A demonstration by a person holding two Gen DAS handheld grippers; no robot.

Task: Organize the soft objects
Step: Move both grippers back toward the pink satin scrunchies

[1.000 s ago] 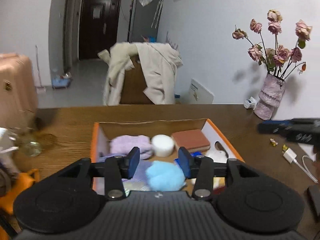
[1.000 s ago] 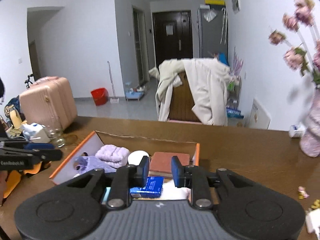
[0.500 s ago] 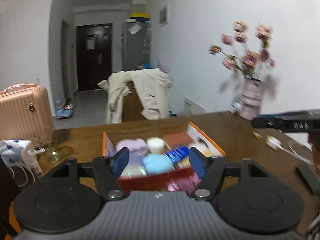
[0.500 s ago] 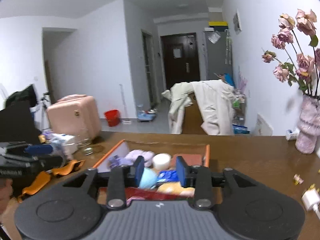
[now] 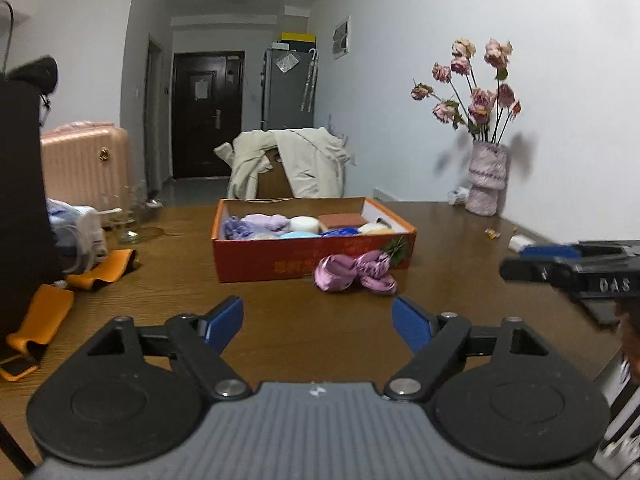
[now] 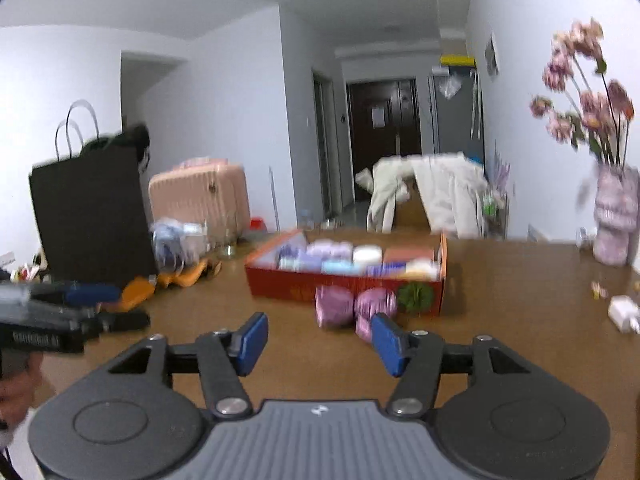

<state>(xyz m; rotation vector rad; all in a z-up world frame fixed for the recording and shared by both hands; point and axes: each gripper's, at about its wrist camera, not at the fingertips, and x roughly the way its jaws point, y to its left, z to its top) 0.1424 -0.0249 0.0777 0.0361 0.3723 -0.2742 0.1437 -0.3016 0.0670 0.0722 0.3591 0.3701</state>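
**Pulled back from the box, both jaws wide**

A second ago both of my grippers hung right over the box, jaws narrow, with the soft things filling the view. Now I am back from it and well apart from it. My left gripper (image 5: 318, 322) has its jaws spread wide and holds nothing; my right gripper (image 6: 320, 344) is also spread and empty, though less wide.

The box (image 5: 312, 260) stands on the table (image 5: 460, 240) toward its far edge, packed with the soft things: a lilac cloth (image 5: 266, 222), a white round (image 5: 305, 224), a brown block (image 5: 340, 220), a pale blue puff (image 5: 300, 235). A pink ribbon bundle (image 5: 354, 272) lies on the table against the box's near wall, outside it; half a second ago it showed just past my left jaws, below that wall.

My left view is sharp and shows the ribbon's loops, orange pieces (image 5: 100, 266) by the table's left edge, and my right gripper's side at the right. My right view is blurred; it alone shows a black bag (image 6: 92, 216) with handles at the table's left edge, whole. The vase (image 6: 614, 216) of roses stands at the far right corner in both.
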